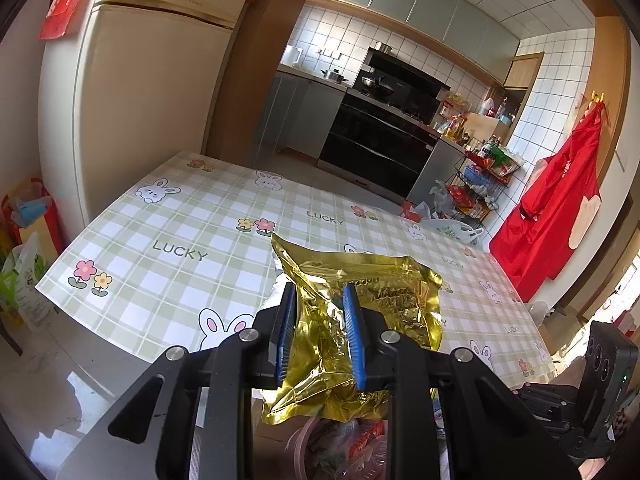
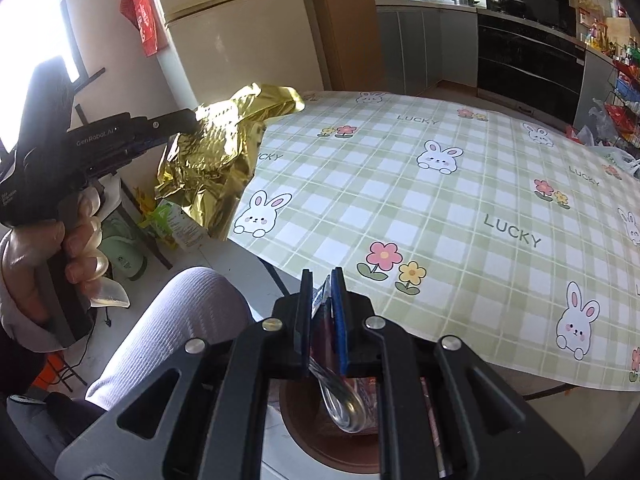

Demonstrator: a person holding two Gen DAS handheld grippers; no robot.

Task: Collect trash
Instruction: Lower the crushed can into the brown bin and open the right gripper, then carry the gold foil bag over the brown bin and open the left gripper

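Gold foil wrapper (image 1: pixel 360 320) sits pinched between the 2 blue pads of the left gripper (image 1: pixel 320 332), jaws narrowly parted around it, held over the near edge of the checked tablecloth (image 1: pixel 180 220) above a bin (image 1: pixel 344 448). In the right wrist view, the right gripper (image 2: pixel 322 312) is clamped on a thin clear wrapper (image 2: pixel 340 404) hanging over a brown bin (image 2: pixel 320 444), with the gold wrapper far left.

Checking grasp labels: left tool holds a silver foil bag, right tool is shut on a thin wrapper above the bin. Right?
One thing is wrong: the foil bag in the left tool is gold, not silver, as both wrist views show. The rest stands: the right tool is shut on a thin wrapper above the bin, seen in the right wrist view.
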